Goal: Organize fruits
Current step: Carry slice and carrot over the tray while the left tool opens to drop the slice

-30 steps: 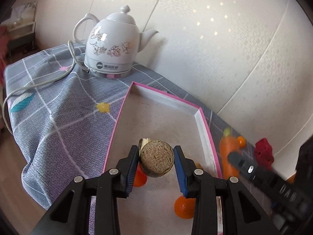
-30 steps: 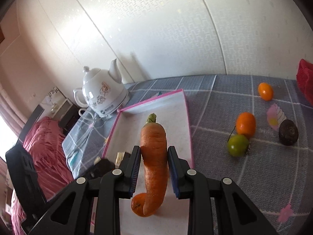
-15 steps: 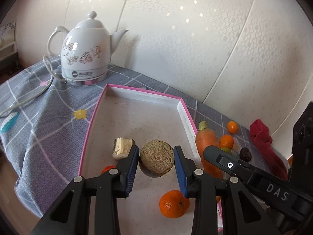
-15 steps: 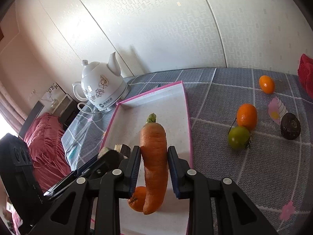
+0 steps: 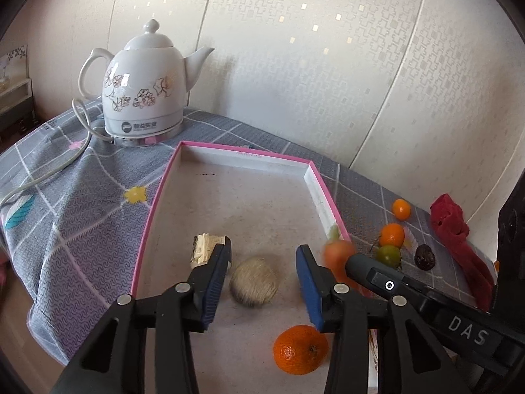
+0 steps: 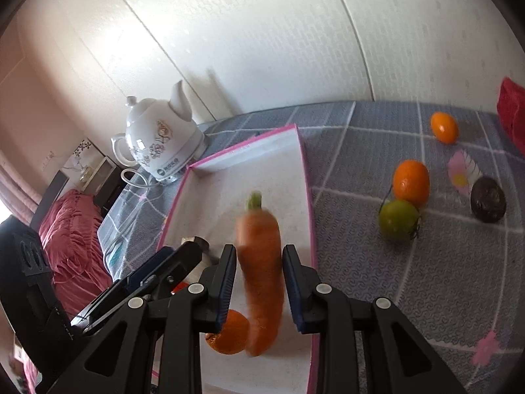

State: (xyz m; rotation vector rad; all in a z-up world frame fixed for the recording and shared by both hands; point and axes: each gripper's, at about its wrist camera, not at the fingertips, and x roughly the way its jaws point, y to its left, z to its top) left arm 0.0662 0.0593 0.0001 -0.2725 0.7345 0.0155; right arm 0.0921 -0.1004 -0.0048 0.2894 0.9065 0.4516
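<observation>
The left gripper point(image 5: 262, 282) stands with its blue-padded jaws spread wide, and the round, brown, fuzzy fruit point(image 5: 254, 281) sits in the gap between them, blurred and touching neither pad, over the floor of the shallow white tray with a pink rim point(image 5: 246, 155). A pale, cut chunk of food point(image 5: 205, 245) lies in the tray just beyond the left finger, and a round orange mandarin point(image 5: 300, 349) lies near the tray's near end. The right gripper point(image 6: 259, 282) has parted its jaws a little around the long orange carrot with a green top point(image 6: 261, 262); narrow gaps show on both sides and the carrot is motion-blurred, its leafy end pointing toward the tray's far wall. On the grey checked cloth covering the desk point(image 6: 443, 279), right of the tray, rest a green round fruit point(image 6: 398, 219) touching an orange one point(image 6: 410, 179), a smaller orange fruit point(image 6: 444, 127) farther back, and a dark, wrinkled round fruit point(image 6: 488, 199). A white floral ceramic kettle point(image 5: 144, 93) stands beyond the tray.
</observation>
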